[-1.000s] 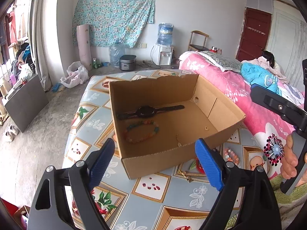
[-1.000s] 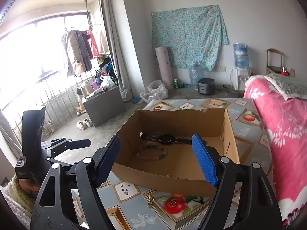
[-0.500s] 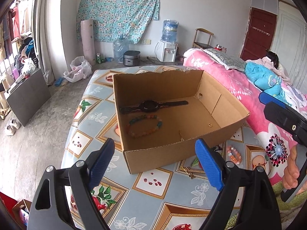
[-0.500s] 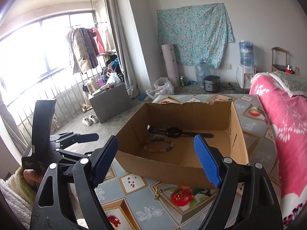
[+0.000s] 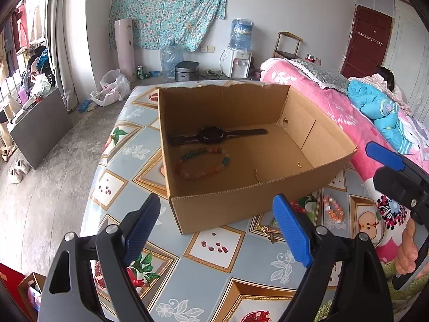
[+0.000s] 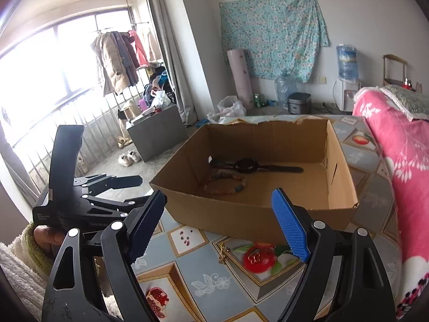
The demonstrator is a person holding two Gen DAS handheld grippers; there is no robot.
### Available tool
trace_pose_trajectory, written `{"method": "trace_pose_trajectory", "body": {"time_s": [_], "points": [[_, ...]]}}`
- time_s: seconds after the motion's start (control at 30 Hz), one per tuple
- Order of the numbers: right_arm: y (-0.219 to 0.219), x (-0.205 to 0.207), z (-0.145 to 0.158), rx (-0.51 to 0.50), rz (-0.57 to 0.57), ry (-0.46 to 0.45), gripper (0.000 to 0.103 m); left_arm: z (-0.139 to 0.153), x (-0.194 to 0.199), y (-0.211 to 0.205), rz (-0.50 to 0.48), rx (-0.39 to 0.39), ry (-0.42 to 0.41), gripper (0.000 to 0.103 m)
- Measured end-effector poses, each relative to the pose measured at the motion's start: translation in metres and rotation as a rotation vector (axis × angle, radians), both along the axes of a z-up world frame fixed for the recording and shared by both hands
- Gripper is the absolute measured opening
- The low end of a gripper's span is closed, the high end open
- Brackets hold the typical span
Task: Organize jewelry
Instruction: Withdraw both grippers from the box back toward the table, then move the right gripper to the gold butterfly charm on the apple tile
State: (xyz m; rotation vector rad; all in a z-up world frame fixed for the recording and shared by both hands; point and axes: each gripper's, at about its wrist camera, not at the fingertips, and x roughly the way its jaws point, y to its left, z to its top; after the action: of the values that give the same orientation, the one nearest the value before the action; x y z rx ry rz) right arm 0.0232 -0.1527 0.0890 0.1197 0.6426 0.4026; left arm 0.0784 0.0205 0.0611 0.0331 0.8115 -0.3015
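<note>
an open brown cardboard box (image 5: 241, 209) is seen standing on a table covered with a blue-grey fruit-patterned cloth (image 5: 214, 273). inside the box, a black wristwatch with a flat strap (image 5: 211, 135) is laid near the far wall, a multicoloured beaded bracelet (image 5: 203, 162) just in front of it, a thin gold chain (image 5: 256, 176) near the front wall, and a small gold ring (image 5: 299, 164) toward the right wall.

outside the box, on the cloth just in front of its near wall, a pink-and-orange beaded bracelet (image 5: 333, 210), a small gold-coloured chain piece (image 6: 223, 252) and a small gold butterfly-shaped piece (image 6: 254, 257) are noted.

left gripper with blue pads (image 5: 215, 230): jaws are spread wide, nothing between them; it is held above the cloth, short of the box's near wall, the boxed items beyond it.

right gripper with blue pads (image 6: 218, 225): jaws have just been opening and are spread wide, nothing between them. the gold pieces on the cloth are seen below and between its fingers, not touched. the pink-and-orange bracelet is not visible in the right wrist view.

each gripper is gripped by a hand (image 6: 47, 237) in a fuzzy sleeve.
</note>
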Motion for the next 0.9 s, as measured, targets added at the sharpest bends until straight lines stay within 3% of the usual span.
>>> {"method": "trace_pose_trajectory", "body": {"time_s": [0.3,0.5,0.73,0.9], "points": [[-0.022,-0.011,-0.049,-0.071,-0.064,0.166,0.078,-0.034,-0.009,-0.003,-0.016,-0.004,0.055,0.084],[-0.029,-0.007,-0.075,-0.099,-0.103,0.291,0.078,-0.055,-0.017,-0.018,-0.064,0.037,0.053,0.084],[-0.02,0.002,-0.084,-0.125,-0.107,0.344,0.078,-0.071,-0.022,-0.043,-0.176,0.072,0.031,0.084],[-0.016,0.014,-0.089,-0.139,-0.108,0.364,0.076,-0.078,-0.025,-0.062,-0.251,0.117,-0.014,0.077]]}}
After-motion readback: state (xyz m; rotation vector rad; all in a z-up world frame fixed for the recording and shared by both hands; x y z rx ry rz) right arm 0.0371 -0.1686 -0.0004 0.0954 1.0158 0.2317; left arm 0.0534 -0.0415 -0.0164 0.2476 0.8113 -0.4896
